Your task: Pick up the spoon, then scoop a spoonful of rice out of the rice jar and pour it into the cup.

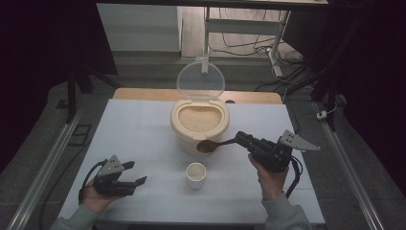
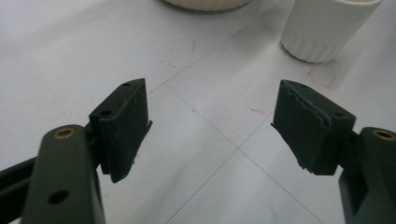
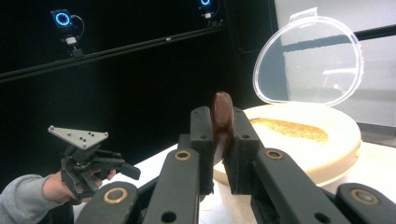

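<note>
A cream rice container (image 1: 175, 123) stands at the table's middle with its clear lid (image 1: 200, 79) tipped up and pale rice (image 1: 199, 118) inside. My right gripper (image 1: 239, 139) is shut on the handle of a brown wooden spoon (image 1: 210, 145). The spoon's dark bowl hangs by the container's near wall, just beyond a small white cup (image 1: 196, 175). In the right gripper view the spoon (image 3: 221, 112) stands edge-on between the pads (image 3: 201, 128). My left gripper (image 1: 138, 172) rests low at the front left, open and with nothing between its jaws. Its view has the cup (image 2: 322, 28) ahead to the right.
The white table (image 1: 139, 129) carries thin grid lines and faint red marks (image 2: 182, 58). A wooden strip (image 1: 143, 94) runs along its far edge. Metal rails (image 1: 52, 158) flank the table, and dark curtains and a desk frame (image 1: 239, 26) with cables stand beyond.
</note>
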A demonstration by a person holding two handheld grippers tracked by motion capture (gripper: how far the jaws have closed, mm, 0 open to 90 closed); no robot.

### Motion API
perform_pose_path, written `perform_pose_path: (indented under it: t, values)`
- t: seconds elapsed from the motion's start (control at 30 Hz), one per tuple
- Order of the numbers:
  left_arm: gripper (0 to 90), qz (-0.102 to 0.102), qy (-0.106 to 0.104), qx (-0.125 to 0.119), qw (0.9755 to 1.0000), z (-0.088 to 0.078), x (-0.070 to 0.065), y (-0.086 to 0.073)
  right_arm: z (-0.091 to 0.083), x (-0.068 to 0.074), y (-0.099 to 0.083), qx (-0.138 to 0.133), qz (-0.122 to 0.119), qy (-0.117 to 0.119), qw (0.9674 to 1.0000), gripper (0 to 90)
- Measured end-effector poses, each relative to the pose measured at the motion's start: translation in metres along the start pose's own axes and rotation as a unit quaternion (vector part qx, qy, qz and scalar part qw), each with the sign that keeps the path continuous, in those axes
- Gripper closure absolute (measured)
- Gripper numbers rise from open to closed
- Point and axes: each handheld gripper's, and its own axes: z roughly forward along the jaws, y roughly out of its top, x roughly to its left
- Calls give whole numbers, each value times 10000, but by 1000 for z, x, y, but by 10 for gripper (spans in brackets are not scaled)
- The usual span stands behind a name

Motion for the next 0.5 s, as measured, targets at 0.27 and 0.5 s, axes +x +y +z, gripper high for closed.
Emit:
perform_pose_path:
  t: [0.27, 0.5]
  values:
    - [236, -58, -19, 39, 10000, 2, 1, 0, -6, 0, 7, -125, -64, -82, 9999, 829]
    - [227, -85, -51, 86, 9999, 5, 2, 1, -8, -2, 19, -342, -133, -186, 9992, 829]
